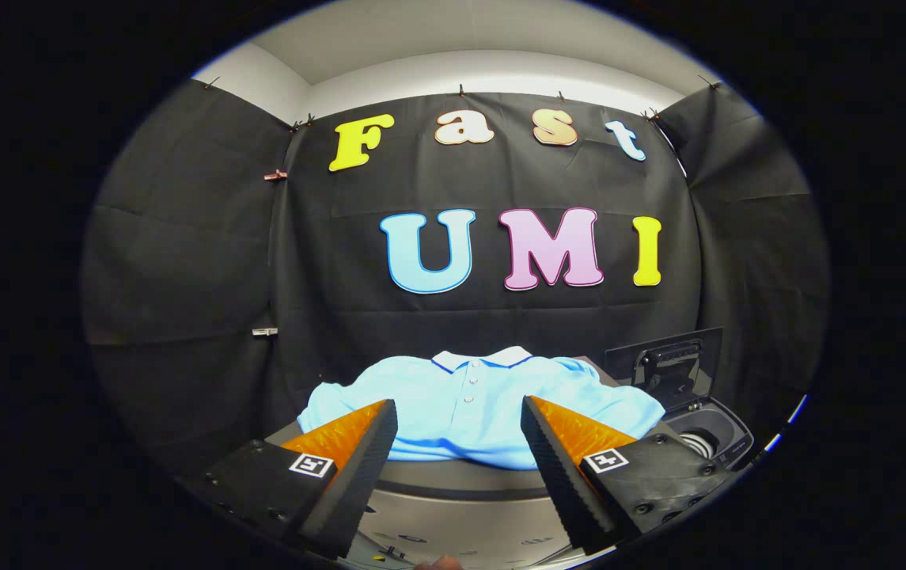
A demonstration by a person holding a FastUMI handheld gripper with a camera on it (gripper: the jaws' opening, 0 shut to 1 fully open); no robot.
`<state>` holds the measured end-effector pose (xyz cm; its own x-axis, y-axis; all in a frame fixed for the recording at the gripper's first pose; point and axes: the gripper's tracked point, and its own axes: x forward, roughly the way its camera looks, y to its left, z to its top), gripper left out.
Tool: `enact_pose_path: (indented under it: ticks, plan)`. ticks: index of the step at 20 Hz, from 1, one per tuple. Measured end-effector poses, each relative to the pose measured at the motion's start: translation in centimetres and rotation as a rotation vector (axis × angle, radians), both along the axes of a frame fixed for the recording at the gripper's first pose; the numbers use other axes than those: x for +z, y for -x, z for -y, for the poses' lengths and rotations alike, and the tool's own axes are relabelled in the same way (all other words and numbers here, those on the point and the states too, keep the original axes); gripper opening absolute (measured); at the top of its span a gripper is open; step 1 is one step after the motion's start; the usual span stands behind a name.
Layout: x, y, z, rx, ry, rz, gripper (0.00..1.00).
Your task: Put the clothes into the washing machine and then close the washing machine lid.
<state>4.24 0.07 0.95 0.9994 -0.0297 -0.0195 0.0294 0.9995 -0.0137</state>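
We are holding the claw (459, 412) wide, gripping nothing — the light blue polo shirt (478, 408) is lying flat on the table (460, 479) just ahead of the fingers (collar away from us), the washing machine (710, 435) sitting beside it with its lid (666, 360) standing up.

Hand-held gripper (459, 419) hovering wide open before a polo shirt.

Light blue polo shirt (468, 404) lying spread flat on the worktop (460, 479), white collar pointing toward the black cloth wall (453, 317), just beyond the fingertips. Fingers (358, 467) standing well apart, touching nothing, shirt's button placket showing between them. Washing machine (718, 439) sitting just right of the shirt, lid (670, 360) standing raised, drum opening showing beneath.
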Motion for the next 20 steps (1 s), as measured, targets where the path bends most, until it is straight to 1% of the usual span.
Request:
enact_pose_path:
  ticks: [3, 6, 10, 13, 15, 17, 18, 20]
  plan:
    - [0.7, -2.6, 0.1, -0.017, -0.005, -0.029, 0.99]
    - [1.3, -5.5, 0.1, -0.021, 0.014, -0.059, 0.99]
    - [2.0, -9.9, 0.7, -0.051, 0.054, -0.121, 0.99]
    - [1.4, -13.1, 1.2, -0.076, 0.076, -0.216, 0.99]
    - [-0.1, -14.7, 1.3, -0.087, 0.078, -0.305, 0.99]
    - [-1.1, -15.8, 1.7, -0.091, 0.067, -0.386, 0.99]
    - [-1.8, -16.3, 1.6, -0.081, 0.055, -0.417, 0.99]
    - [-2.8, -17.3, 2.6, -0.112, 0.052, -0.478, 0.99]
